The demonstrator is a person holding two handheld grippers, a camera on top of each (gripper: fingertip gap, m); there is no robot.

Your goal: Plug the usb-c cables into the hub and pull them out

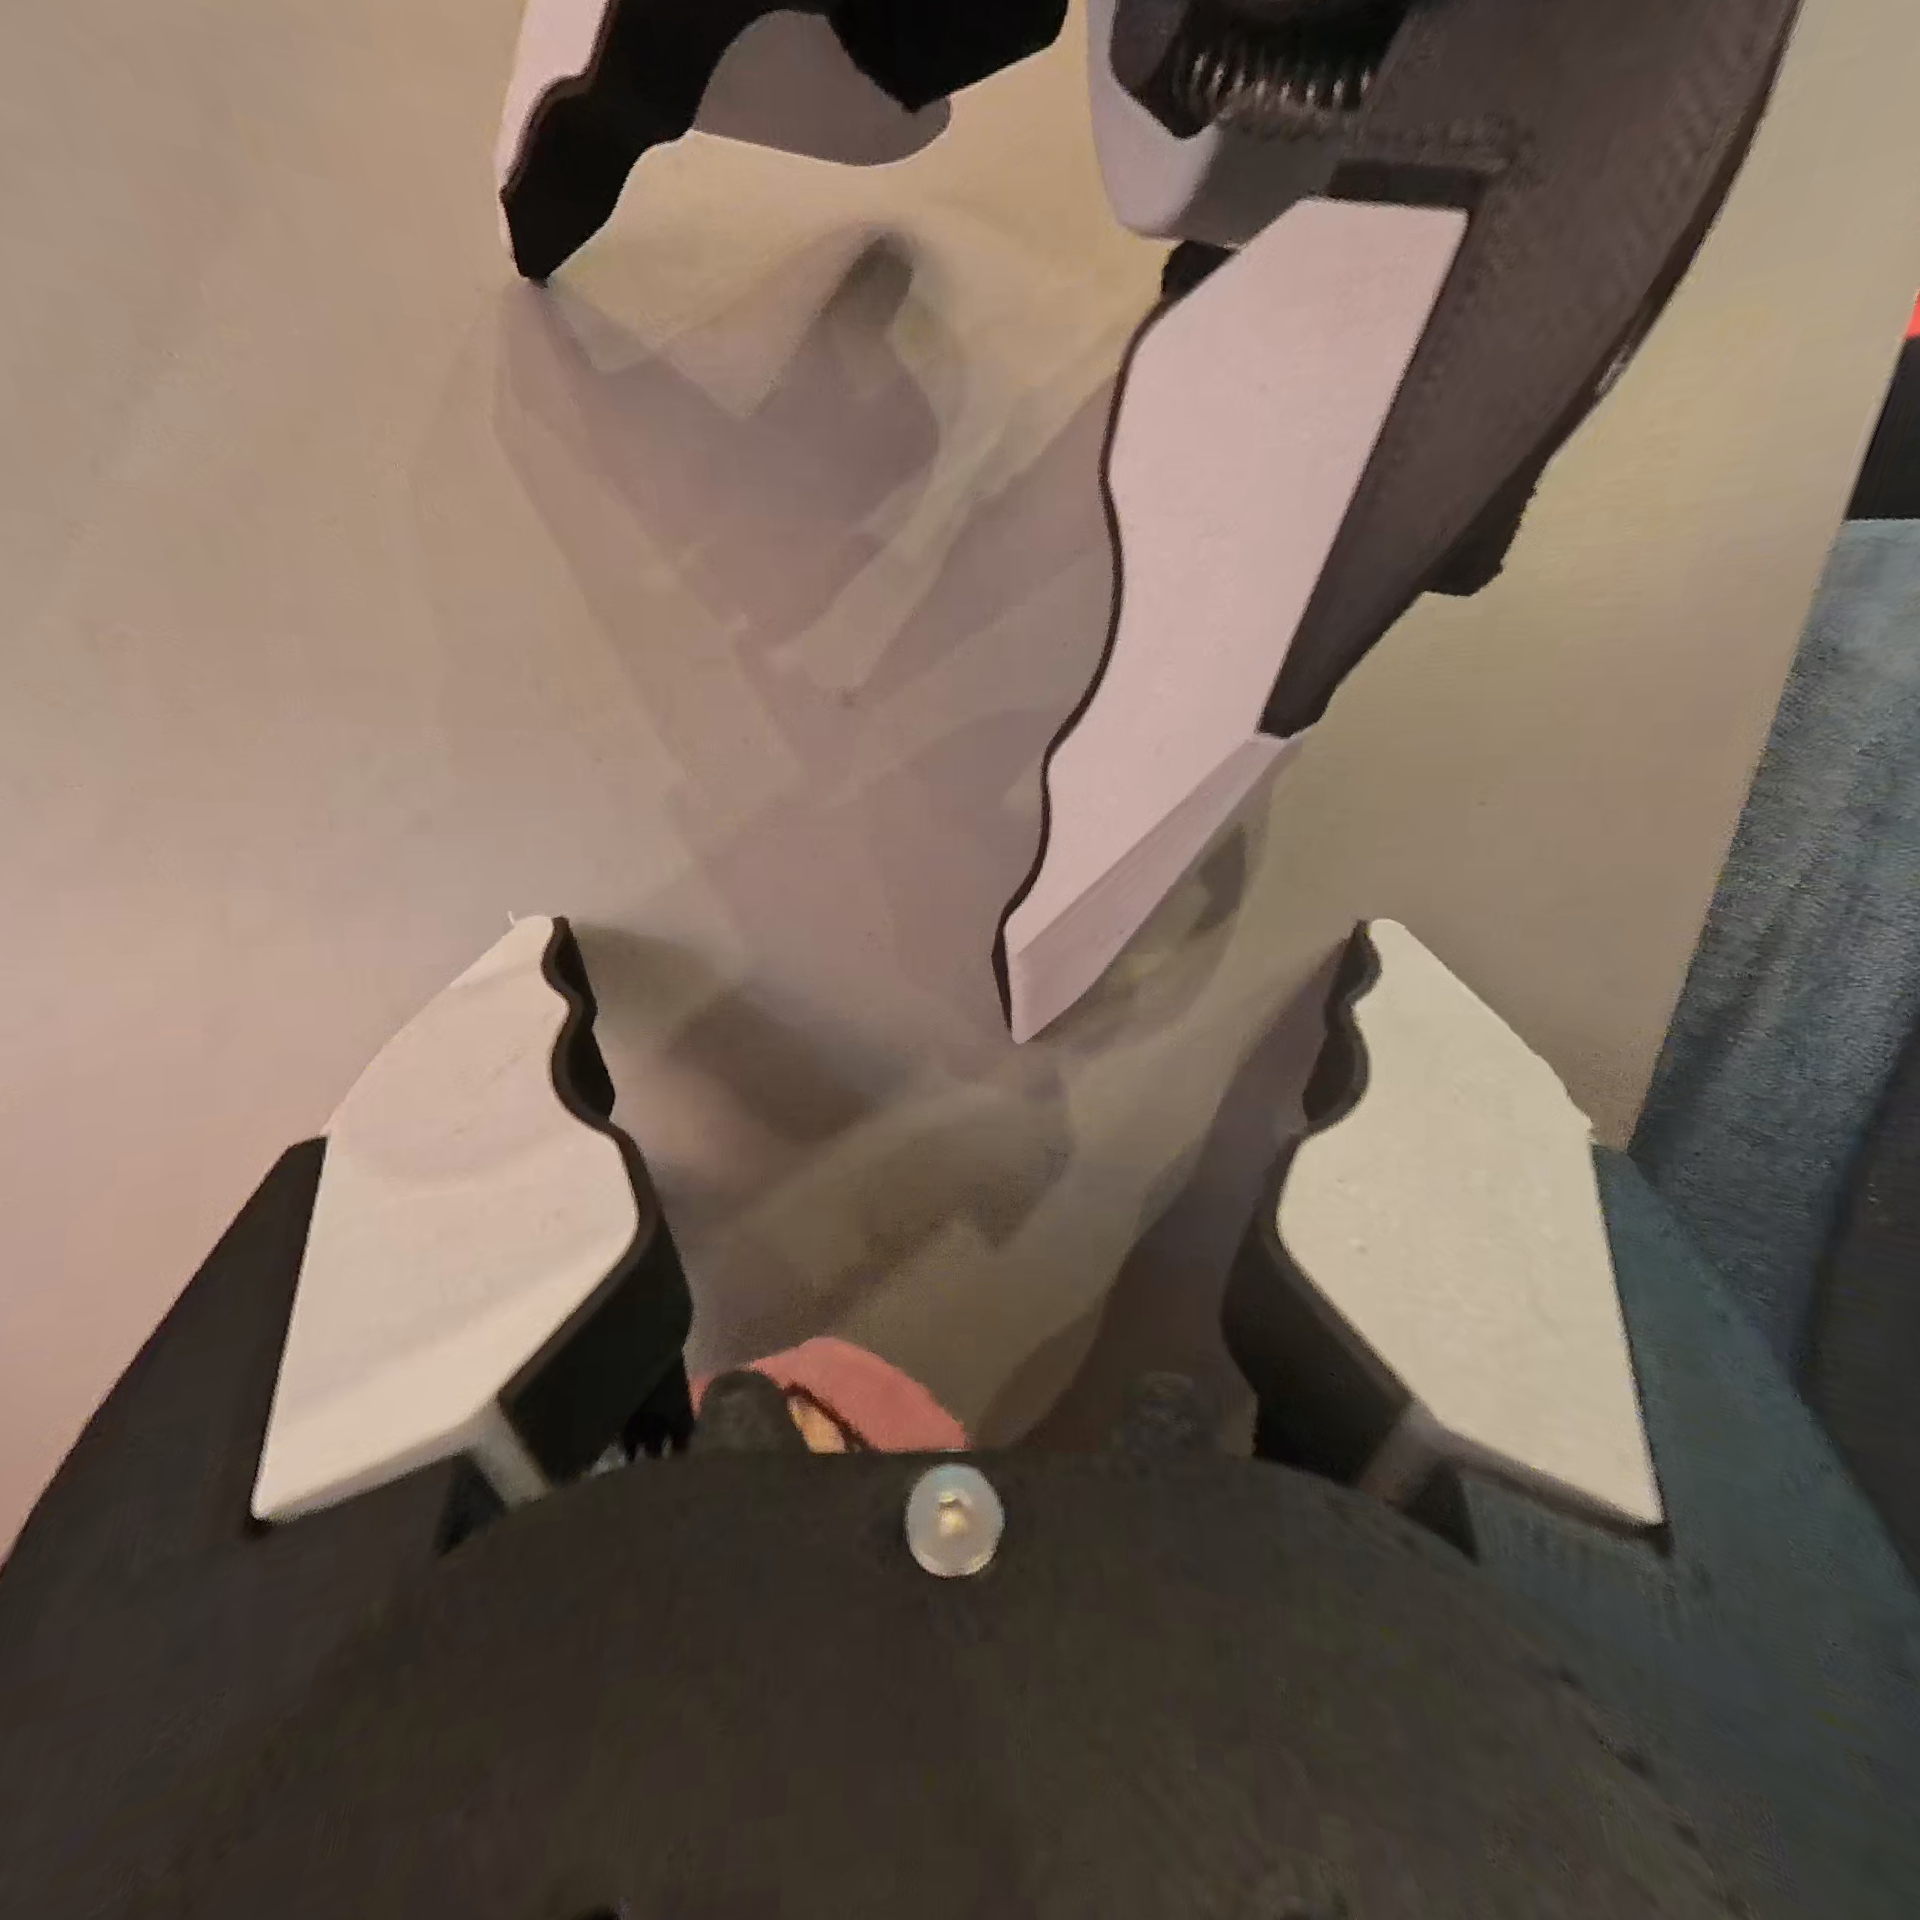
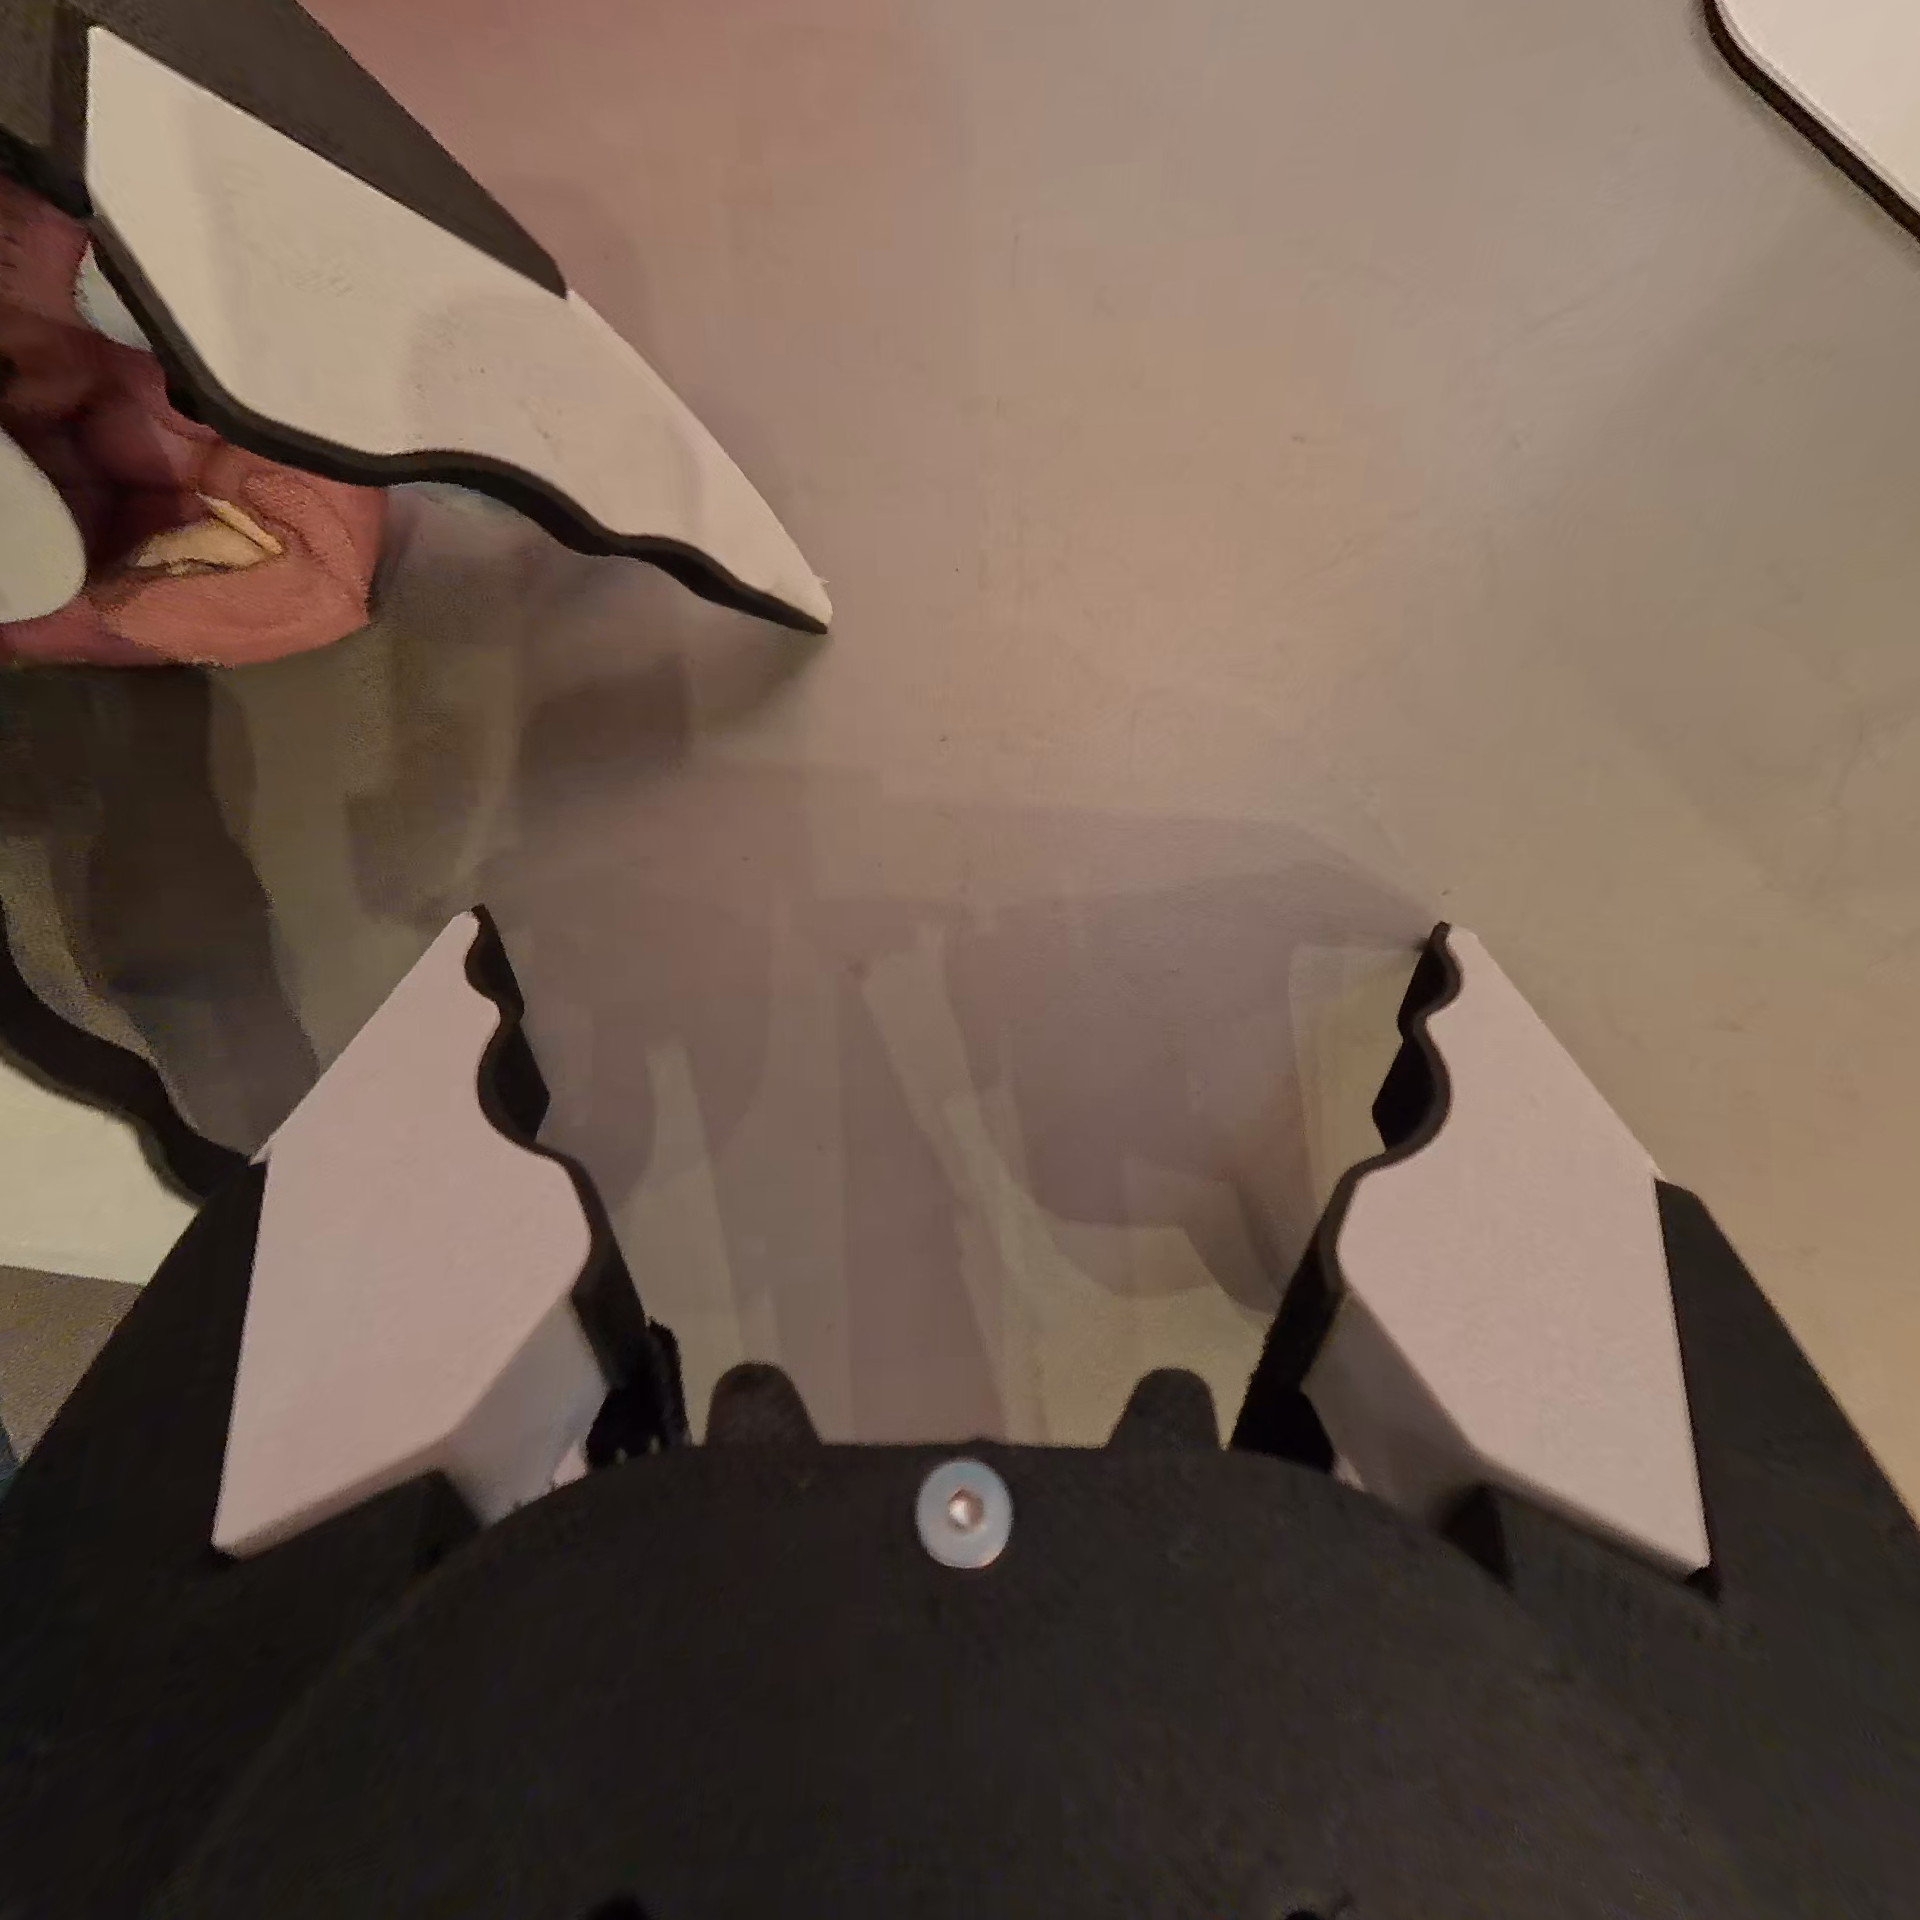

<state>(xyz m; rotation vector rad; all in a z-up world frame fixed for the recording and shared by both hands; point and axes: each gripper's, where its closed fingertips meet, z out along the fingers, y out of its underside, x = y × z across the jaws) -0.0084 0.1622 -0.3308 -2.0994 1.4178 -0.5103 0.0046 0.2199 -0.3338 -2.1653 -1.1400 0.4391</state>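
No hub and no usb-c cable shows in either view. My left gripper (image 1: 961,935) is open and empty, close over a glossy white table (image 1: 260,623). My right gripper (image 2: 958,925) is open and empty over the same table (image 2: 1247,520). In the left wrist view the right gripper (image 1: 831,520) comes in from the top with its white fingers (image 1: 1226,582) spread wide, one tip near my left gripper. In the right wrist view one left finger (image 2: 416,364) reaches in from the upper left. A hand (image 2: 187,540) shows behind it.
Teal fabric (image 1: 1808,883) lies past the table's right edge in the left wrist view. A white flat thing with a dark rounded rim (image 2: 1849,83) sits at the top right corner of the right wrist view. The table reflects the grippers.
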